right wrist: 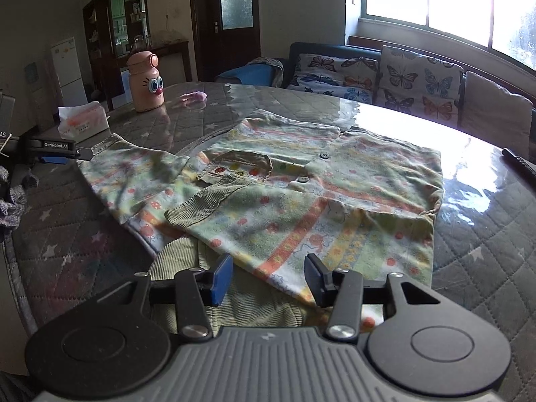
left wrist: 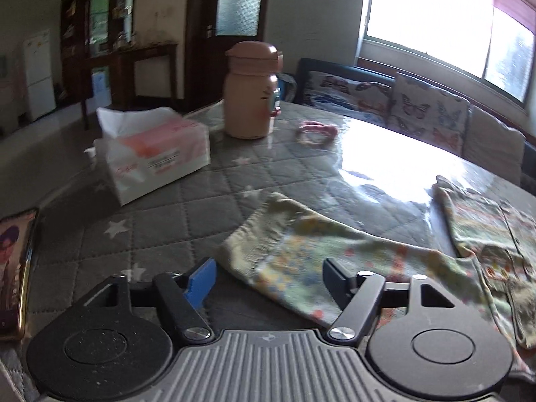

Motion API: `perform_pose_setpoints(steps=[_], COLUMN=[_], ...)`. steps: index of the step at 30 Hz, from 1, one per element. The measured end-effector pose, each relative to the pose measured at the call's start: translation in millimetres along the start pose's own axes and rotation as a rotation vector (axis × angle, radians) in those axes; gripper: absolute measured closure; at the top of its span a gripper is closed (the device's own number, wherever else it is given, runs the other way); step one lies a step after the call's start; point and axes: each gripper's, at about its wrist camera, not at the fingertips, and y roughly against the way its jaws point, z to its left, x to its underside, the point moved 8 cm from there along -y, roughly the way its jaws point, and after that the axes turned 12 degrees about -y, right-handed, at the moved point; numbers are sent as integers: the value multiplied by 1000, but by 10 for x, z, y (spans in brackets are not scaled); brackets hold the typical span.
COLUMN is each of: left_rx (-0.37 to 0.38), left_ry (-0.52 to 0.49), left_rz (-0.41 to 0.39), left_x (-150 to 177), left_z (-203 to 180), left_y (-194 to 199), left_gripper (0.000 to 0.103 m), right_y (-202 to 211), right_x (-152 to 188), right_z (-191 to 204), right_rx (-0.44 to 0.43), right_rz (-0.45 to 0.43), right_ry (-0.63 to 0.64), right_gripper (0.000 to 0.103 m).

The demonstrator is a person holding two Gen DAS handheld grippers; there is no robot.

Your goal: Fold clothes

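A small child's shirt [right wrist: 301,194] with a colourful print, buttons and green corduroy trim lies spread flat on the table. Its left sleeve [left wrist: 301,254] stretches out towards my left gripper [left wrist: 269,281], which is open, with the cuff just ahead of and between the fingers. From the right wrist view the left gripper [right wrist: 72,155] sits right at the sleeve cuff [right wrist: 107,145]. At the shirt's near hem my right gripper [right wrist: 268,279] stands open, and the fabric edge lies between its blue pads [right wrist: 221,278].
The table [left wrist: 150,234] has a grey quilted star cover under a glossy sheet. A tissue box [left wrist: 154,154], a pink bottle [left wrist: 251,90], a pink hair tie [left wrist: 316,130] and a phone [left wrist: 13,268] lie on it. A sofa with butterfly cushions [right wrist: 402,77] stands behind.
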Motion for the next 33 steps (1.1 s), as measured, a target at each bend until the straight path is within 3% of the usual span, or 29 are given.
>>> perform_pose_setpoints(steps=[5,14,16,18,33], left_rx=[-8,-21,-23,-22,450], left_ry=[74,110,121,130,-84], left_rz=[31,33,32,30,-182], left_x=[23,10,5,-4,-485], left_z=[158,235,247,248,-1350], left_y=[-97,-115,-118,-115,734], left_gripper=[61,81,92,95,97], right_y=[3,0,5,12,141], right_x=[-23,-29,-26,-31,-186], right_z=[15,31,33,27,-210], right_rx=[-4,-4,-5,-3,-26], right_rz=[-4,-5,-7,-11,-72], right_ry=[0,-1,-2,-4,-131], right_gripper=[55,55,55,55,55])
